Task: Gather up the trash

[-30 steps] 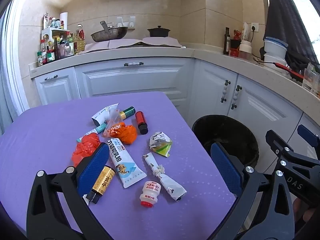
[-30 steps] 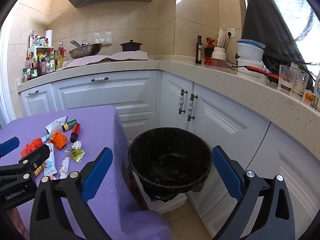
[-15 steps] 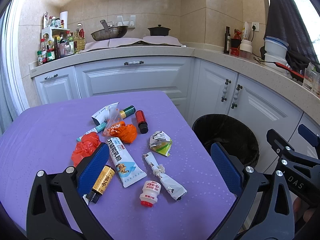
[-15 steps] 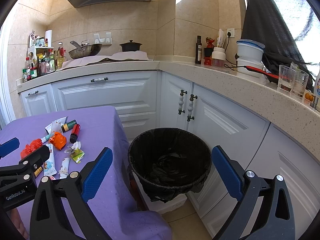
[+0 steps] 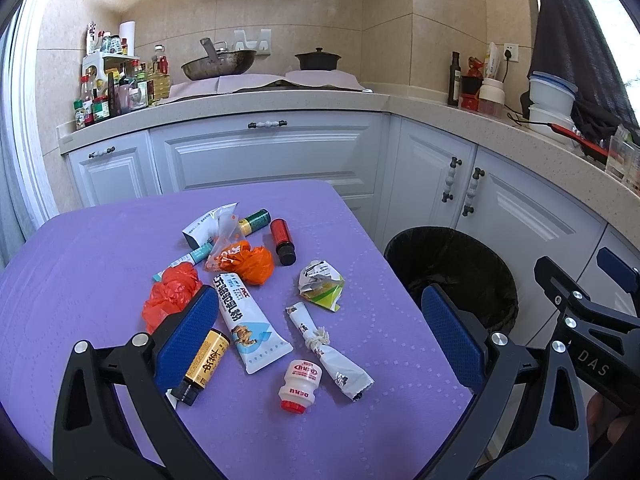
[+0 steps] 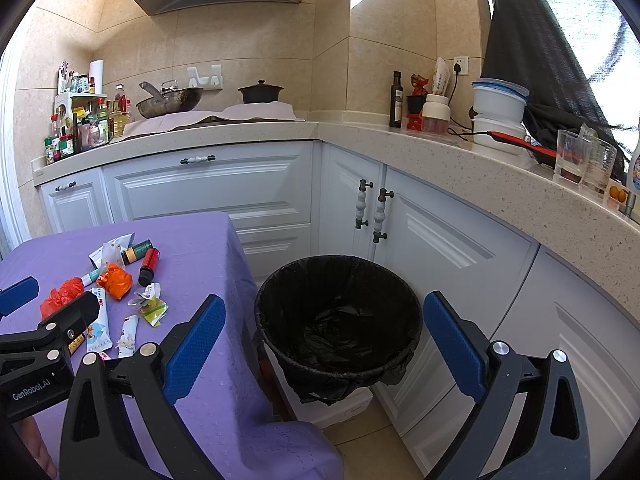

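Nearest the left camera, the left gripper [image 5: 320, 332] hangs over the purple worktop [image 5: 88, 264] with its jaws wide apart and nothing between them. The right gripper [image 6: 324, 342] is likewise spread and empty, positioned above the black-lined trash bin [image 6: 340, 356] that stands on the floor just beside the worktop's right edge.

All trash lies on the worktop; none shows in the bin. Nearest is a small white bottle [image 5: 300, 384] with a red cap, lying down. Beside it lie a crumpled white wrapper [image 5: 328, 354], a white tube [image 5: 248, 324] and a yellow-labelled vial [image 5: 206, 362] partly behind the left pad. Farther on are a crushed green-and-white carton [image 5: 320, 286], two orange plastic wads [image 5: 172, 296], a red vial [image 5: 282, 240] and a green vial [image 5: 254, 220].

Likely faults:
- Cylindrical bottles may roll off the worktop if nudged by a pad.
- Closely packed items may cause a double pick or displacement of neighbours.
- Thin wrappers may slip from the pads during transfer, falling short of the bin.

Legible markings: "DAS" on the right gripper body, "GenRobot.AI" on the left gripper body. The tube and the yellow vial carry Chinese characters. The white bottle's red lettering is too small to confirm.
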Available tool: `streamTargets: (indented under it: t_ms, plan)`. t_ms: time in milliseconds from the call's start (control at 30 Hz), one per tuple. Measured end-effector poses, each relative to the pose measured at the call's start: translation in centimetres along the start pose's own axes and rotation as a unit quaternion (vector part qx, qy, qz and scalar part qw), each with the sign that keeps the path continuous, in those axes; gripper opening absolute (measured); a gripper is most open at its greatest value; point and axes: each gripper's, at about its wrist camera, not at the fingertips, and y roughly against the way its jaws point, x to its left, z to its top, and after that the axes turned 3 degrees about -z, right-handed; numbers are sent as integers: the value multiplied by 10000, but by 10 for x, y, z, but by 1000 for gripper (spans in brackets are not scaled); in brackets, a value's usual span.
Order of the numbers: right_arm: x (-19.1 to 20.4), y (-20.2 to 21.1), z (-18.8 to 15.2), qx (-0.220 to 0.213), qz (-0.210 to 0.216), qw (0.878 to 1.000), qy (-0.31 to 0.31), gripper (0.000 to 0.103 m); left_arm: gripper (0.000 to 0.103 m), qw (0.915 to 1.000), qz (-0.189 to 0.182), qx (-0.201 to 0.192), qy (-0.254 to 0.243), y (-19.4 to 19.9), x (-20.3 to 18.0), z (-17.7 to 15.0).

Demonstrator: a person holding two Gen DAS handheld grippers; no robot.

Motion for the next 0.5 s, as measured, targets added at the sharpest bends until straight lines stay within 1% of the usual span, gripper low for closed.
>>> streamTargets:
  t_ms: [500]
  plan:
    - [-1,1,-1,2,-2,10000,-3,97,99,10000,-10,30,-10,-2,-1,-2]
